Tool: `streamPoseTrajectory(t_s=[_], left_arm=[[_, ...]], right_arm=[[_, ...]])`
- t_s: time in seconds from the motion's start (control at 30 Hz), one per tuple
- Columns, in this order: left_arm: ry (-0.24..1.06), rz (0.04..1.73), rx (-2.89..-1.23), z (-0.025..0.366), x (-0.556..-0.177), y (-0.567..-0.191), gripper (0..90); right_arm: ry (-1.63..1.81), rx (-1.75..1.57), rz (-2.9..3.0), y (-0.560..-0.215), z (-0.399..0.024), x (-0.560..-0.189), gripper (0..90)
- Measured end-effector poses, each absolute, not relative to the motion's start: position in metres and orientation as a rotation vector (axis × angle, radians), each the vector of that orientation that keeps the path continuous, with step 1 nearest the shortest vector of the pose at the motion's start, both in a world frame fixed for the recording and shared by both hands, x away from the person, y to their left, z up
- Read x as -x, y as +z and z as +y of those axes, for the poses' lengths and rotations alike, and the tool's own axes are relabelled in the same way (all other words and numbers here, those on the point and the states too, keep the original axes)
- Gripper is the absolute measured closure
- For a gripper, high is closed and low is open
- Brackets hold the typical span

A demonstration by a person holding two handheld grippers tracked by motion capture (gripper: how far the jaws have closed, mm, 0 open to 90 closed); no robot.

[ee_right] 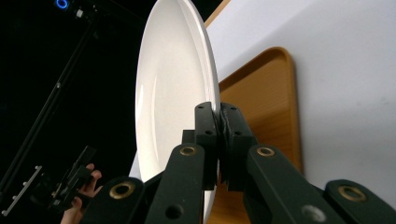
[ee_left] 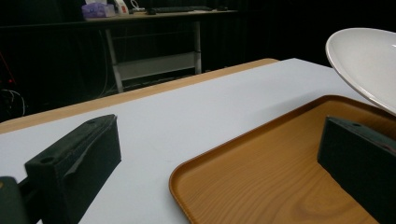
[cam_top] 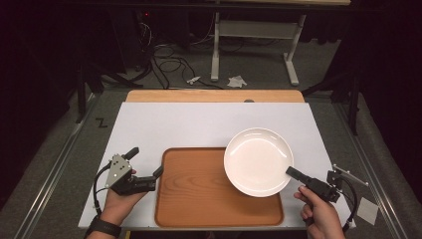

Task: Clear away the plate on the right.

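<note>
A white plate (cam_top: 258, 160) hangs over the right part of a wooden tray (cam_top: 199, 194), held by its near right rim. My right gripper (cam_top: 291, 172) is shut on that rim. In the right gripper view the two jaws (ee_right: 219, 112) pinch the plate's edge (ee_right: 173, 84) with the tray (ee_right: 271, 93) beyond it. My left gripper (cam_top: 146, 161) stands open at the tray's left edge, with nothing between its fingers. The left gripper view has its jaws (ee_left: 219, 158) wide apart over the tray's corner (ee_left: 280, 172), and the plate (ee_left: 369, 60) at the upper right.
The tray lies on a white sheet (cam_top: 199, 124) that covers a wooden tabletop (cam_top: 214, 95). Beyond the table are a desk frame (cam_top: 249, 45) and cables on the floor (cam_top: 169, 59). A small white card (cam_top: 367, 210) lies right of the table.
</note>
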State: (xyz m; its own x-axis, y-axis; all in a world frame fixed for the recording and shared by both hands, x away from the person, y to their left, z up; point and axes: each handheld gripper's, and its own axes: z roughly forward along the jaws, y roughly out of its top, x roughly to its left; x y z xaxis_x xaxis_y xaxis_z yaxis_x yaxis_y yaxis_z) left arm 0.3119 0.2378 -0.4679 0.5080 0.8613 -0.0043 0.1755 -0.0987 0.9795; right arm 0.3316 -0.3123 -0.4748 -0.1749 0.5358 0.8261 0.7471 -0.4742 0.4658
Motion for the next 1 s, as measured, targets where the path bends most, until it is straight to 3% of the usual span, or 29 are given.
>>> streamPoseTrajectory(t_s=[1.0], left_arm=[[0.723,0.916,-1.565,0.238,-0.309,-0.466,0.0]], right_arm=[[-1.53,1.808,-1.666,-0.491,-0.276,-0.335,89.8]])
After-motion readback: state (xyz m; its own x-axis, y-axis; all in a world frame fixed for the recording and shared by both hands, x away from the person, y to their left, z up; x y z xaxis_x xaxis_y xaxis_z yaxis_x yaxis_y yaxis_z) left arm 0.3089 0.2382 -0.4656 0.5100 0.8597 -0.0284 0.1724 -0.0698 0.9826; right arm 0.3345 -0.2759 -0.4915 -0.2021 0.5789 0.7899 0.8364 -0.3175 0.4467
